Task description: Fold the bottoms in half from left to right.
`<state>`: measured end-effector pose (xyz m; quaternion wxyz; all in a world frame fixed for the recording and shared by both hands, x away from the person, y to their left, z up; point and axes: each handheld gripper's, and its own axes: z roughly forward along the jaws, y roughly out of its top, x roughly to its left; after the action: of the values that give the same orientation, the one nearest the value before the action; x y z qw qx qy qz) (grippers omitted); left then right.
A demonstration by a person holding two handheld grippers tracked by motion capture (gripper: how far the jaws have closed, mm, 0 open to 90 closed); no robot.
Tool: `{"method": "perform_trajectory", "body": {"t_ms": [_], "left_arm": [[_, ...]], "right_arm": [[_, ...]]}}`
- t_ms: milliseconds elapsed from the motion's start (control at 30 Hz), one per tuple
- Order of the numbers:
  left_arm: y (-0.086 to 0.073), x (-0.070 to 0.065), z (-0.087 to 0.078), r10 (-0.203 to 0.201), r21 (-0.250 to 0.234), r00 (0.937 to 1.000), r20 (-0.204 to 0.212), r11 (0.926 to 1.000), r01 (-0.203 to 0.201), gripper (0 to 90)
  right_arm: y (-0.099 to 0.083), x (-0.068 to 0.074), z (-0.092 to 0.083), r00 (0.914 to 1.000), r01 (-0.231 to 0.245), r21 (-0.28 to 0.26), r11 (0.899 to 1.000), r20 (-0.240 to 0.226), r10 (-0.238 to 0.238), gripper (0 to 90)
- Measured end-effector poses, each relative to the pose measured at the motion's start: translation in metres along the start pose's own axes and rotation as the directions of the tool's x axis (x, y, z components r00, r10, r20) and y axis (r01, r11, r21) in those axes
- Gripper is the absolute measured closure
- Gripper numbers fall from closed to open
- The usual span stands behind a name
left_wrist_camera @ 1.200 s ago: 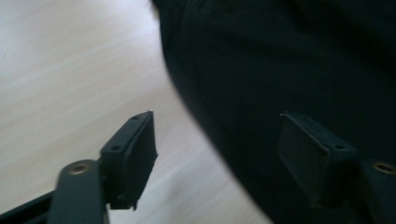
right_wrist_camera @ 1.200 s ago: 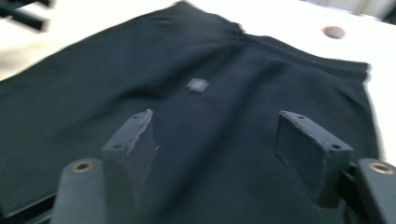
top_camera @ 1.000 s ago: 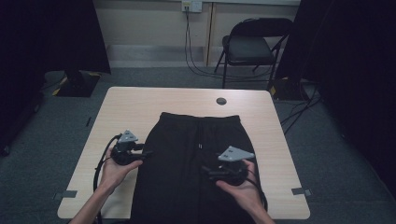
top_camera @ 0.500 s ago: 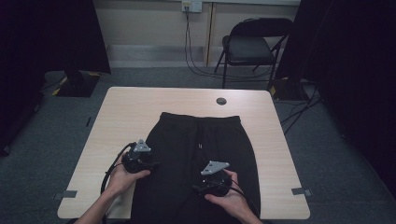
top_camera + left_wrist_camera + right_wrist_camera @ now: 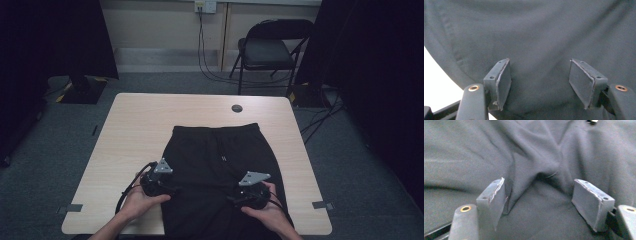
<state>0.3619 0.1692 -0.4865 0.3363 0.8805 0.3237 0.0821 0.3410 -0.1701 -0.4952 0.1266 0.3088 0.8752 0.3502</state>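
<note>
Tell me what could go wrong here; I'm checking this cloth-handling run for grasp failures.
The right gripper stands open over a raised fold in the black shorts; closing there might pinch several layers at once. The left gripper, whose jaws have just been opening, sits open near the garment's edge by the table, so it could catch only the hem and slip.

Dim room: grey carpet (image 5: 75,130), black folding chair (image 5: 267,52), dark curtains (image 5: 60,35).
</note>
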Motion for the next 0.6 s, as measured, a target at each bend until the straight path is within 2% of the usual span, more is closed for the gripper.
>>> {"method": "perform_trajectory", "body": {"t_ms": [33,100,133,200,233,267,300,333,367,400,433,467,500,533,567,600], "left_arm": [[0.001,-0.005,-0.001,0.005,0.007,0.9998,0.022,1.0000,-0.005,34.2],[0.002,-0.008,-0.001,0.017,0.010,0.9976,0.068,0.9998,-0.018,43.1],[0.004,-0.007,0.000,0.024,0.015,0.9975,0.066,0.9996,-0.025,43.6],[0.008,-0.001,-0.001,0.024,0.001,0.9990,0.039,0.9997,-0.024,42.1],[0.010,0.005,-0.002,0.006,-0.026,0.9996,0.028,0.9996,-0.005,41.1],[0.014,0.016,-0.003,-0.042,-0.061,0.9990,-0.013,0.9973,0.041,41.1],[0.014,0.016,-0.003,-0.042,-0.061,0.9990,-0.013,0.9973,0.041,41.2],[0.016,0.020,-0.001,-0.031,-0.042,0.9992,-0.024,0.9987,0.030,41.2],[0.016,0.022,0.003,0.000,-0.016,0.9992,-0.041,0.9999,-0.001,41.2],[0.016,0.027,0.011,0.030,-0.004,0.9976,-0.062,0.9995,-0.031,40.6],[0.016,0.027,0.011,0.030,-0.004,0.9976,-0.062,0.9995,-0.031,40.4],[0.018,0.032,0.014,-0.009,-0.027,0.9983,-0.058,0.9996,0.007,40.4],[0.018,0.032,0.014,-0.009,-0.027,0.9983,-0.058,0.9996,0.007,40.8],[0.018,0.032,0.015,-0.023,-0.041,0.9961,-0.085,0.9990,0.020,40.8],[0.018,0.031,0.017,-0.012,-0.042,0.9952,-0.097,0.9991,0.008,41.8],[0.018,0.031,0.017,-0.013,-0.045,0.9962,-0.087,0.9990,0.009,41.7]], "right_arm": [[-0.003,-0.004,-0.004,0.9999,-0.007,0.008,1.000,0.015,0.007,27.7],[-0.010,-0.011,-0.013,0.9992,-0.013,0.022,1.000,0.039,0.013,27.7],[-0.013,-0.012,-0.017,0.9984,-0.023,0.031,0.999,0.053,0.021,27.7],[-0.014,-0.011,-0.021,0.9974,-0.036,0.041,0.999,0.063,0.034,28.4],[-0.012,-0.008,-0.022,0.9969,-0.039,0.040,0.998,0.070,0.037,28.3],[-0.003,-0.002,-0.027,0.9964,-0.035,-0.009,0.999,0.077,0.036,28.0],[-0.003,-0.002,-0.027,0.9964,-0.035,-0.009,0.999,0.077,0.036,28.0],[0.003,0.002,-0.031,0.9951,-0.037,-0.038,0.999,0.090,0.040,28.1],[0.008,0.006,-0.035,0.9947,-0.039,-0.066,0.997,0.092,0.045,28.5],[0.020,0.016,-0.040,0.9966,-0.036,-0.108,0.993,0.070,0.043,32.2],[0.020,0.016,-0.040,0.9966,-0.036,-0.108,0.993,0.070,0.043,32.2],[0.031,0.032,-0.039,0.9991,-0.003,-0.112,0.994,0.041,0.008,40.7],[0.035,0.040,-0.038,0.9993,0.020,-0.108,0.994,0.033,-0.016,45.0],[0.035,0.040,-0.038,0.9993,0.020,-0.108,0.994,0.033,-0.016,45.0],[0.048,0.062,-0.029,0.9982,0.044,-0.104,0.994,-0.036,-0.048,50.4],[0.051,0.069,-0.024,0.9967,0.051,-0.104,0.993,-0.058,-0.057,52.5]]}}
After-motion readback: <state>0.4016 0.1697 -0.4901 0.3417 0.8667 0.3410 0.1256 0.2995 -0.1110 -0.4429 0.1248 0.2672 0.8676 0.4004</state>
